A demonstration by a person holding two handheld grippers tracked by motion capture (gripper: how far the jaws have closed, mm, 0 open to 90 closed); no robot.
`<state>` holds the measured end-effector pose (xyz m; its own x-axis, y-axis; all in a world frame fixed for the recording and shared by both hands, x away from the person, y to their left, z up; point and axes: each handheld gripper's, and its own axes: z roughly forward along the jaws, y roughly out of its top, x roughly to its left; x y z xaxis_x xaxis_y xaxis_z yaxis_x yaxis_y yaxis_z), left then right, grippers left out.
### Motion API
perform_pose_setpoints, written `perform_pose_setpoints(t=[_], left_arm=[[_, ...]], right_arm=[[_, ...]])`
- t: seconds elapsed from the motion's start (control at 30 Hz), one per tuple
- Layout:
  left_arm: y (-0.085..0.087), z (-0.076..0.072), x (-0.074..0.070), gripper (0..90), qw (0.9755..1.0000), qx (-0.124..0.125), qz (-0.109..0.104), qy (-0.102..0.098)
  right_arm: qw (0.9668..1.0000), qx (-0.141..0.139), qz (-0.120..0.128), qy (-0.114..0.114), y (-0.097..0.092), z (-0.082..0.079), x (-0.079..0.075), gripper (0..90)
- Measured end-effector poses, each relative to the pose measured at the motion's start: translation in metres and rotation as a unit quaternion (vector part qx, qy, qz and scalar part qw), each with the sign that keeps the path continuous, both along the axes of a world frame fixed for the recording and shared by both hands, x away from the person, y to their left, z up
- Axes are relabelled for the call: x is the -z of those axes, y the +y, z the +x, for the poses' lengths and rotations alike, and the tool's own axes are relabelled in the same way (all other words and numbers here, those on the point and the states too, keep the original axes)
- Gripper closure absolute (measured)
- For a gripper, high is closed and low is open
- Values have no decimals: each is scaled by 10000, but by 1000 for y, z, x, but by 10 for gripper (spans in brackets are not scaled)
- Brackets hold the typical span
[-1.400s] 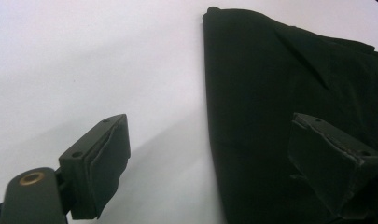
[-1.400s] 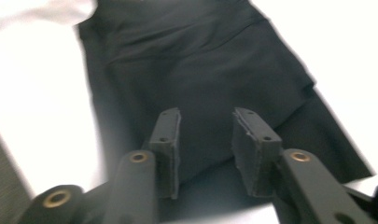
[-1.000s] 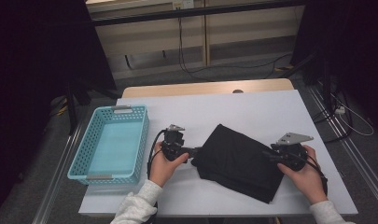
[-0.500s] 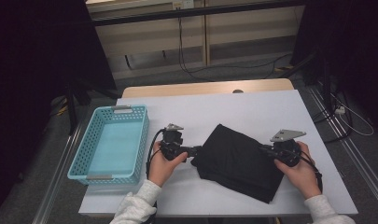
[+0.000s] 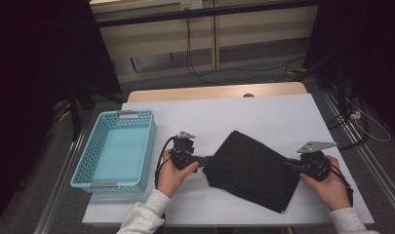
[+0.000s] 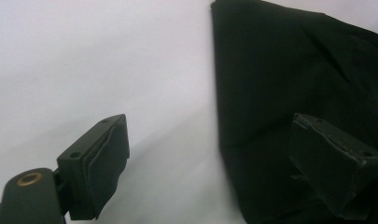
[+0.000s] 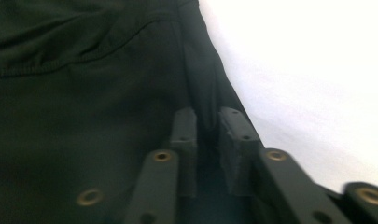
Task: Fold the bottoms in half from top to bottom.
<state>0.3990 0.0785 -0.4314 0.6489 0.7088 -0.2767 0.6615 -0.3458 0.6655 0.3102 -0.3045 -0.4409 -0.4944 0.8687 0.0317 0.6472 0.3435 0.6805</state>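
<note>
Landmark: the cloth [image 5: 253, 170], a folded black garment lying flat on the table [image 5: 263, 117], in its near half, between the two hands.

Basket: a blue basket [image 5: 114, 181] stands well to the left of the cloth, apart from it, with nothing in it that I can see.

Left gripper: the left gripper [image 5: 201, 159] sits at the cloth's left corner with its jaws wide. In the left gripper view one pad [image 6: 333, 161] hangs over the cloth and the other pad [image 6: 100, 156] over bare table; neither presses on anything.

Right gripper: the right gripper [image 5: 291, 165] is at the cloth's right edge, jaws narrow. In the right gripper view a ridge of the edge runs into the slim gap between the pads [image 7: 184, 133], and they look to be pinching it.

Just changed: a second ago the right jaws stood wider; they have just been closing and then easing a little, with the cloth's edge between them. The right hand has crept slightly along that edge; the left has kept its place and the cloth lies as it did.

Meaning: I judge the right side has its hold, or nearly. The left corner is not yet taken, so the left jaws must close on it before any lift or fold.

Risk: a thin pinch may catch just one layer and slip.
</note>
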Motion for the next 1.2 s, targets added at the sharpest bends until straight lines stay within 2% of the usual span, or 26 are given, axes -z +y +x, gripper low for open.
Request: perform_pose_setpoints(t=[0.07, 0.17, 0.23, 0.33, 0.4, 0.47, 0.53, 0.6, 0.67, 0.73, 0.8, 0.87, 0.93, 1.0, 1.1, 1.2], left_arm=[[-3, -3, 1, 133, 10000, 3, -12, 56], [-5, -8, 6, 164, 9996, 99, 141, 210], [-6, -13, 9, 186, 9993, 72, 208, 292], [-4, -19, 9, 238, 9992, 109, 342, 175], [-5, -23, 12, 329, 9989, 181, 321, 307], [-6, -27, 12, 355, 9988, 161, 410, 193], [-7, -29, 12, 384, 9988, 174, 421, 176], [-8, -31, 11, 452, 9984, 181, 508, 142], [-7, -31, 10, 587, 9982, 243, 358, 424], [-8, -32, 11, 680, 9980, 217, 371, 454], [-9, -30, 11, 768, 9973, 218, 264, 648], [-8, -28, 11, 823, 9967, 190, 236, 749], [-8, -24, 8, 838, 9958, 248, 279, 832], [-6, -17, 5, 843, 9954, 300, 189, 886], [-4, -7, 0, 844, 9955, 257, 132, 903], [-2, 3, -5, 845, 9963, 143, 162, 828]], right_arm=[[10000, 59, 25, -73, 1, 0, 1, 663], [9997, 86, 116, -179, 5, -1, 0, 530], [9996, 137, 130, -224, 6, -1, 1, 464], [9991, 127, 225, -340, 7, -1, 0, 388], [9989, 140, 234, -389, 8, -2, -1, 367], [9985, 148, 291, -435, 9, -2, -2, 358], [9985, 133, 301, -446, 11, -3, -3, 358], [9984, 73, 284, -477, 12, -3, -3, 348], [9984, 70, 290, -488, 12, -3, -4, 339], [9983, 81, 310, -493, 12, -3, -4, 336], [9982, 61, 330, -503, 12, -4, -4, 336], [9980, 70, 356, -526, 13, -4, -6, 336], [9976, 84, 390, -562, 14, -4, -7, 332], [9974, 67, 431, -570, 15, -5, -8, 332], [9976, 29, 448, -536, 17, -6, -8, 317], [9976, 15, 444, -536, 18, -6, -7, 295]])
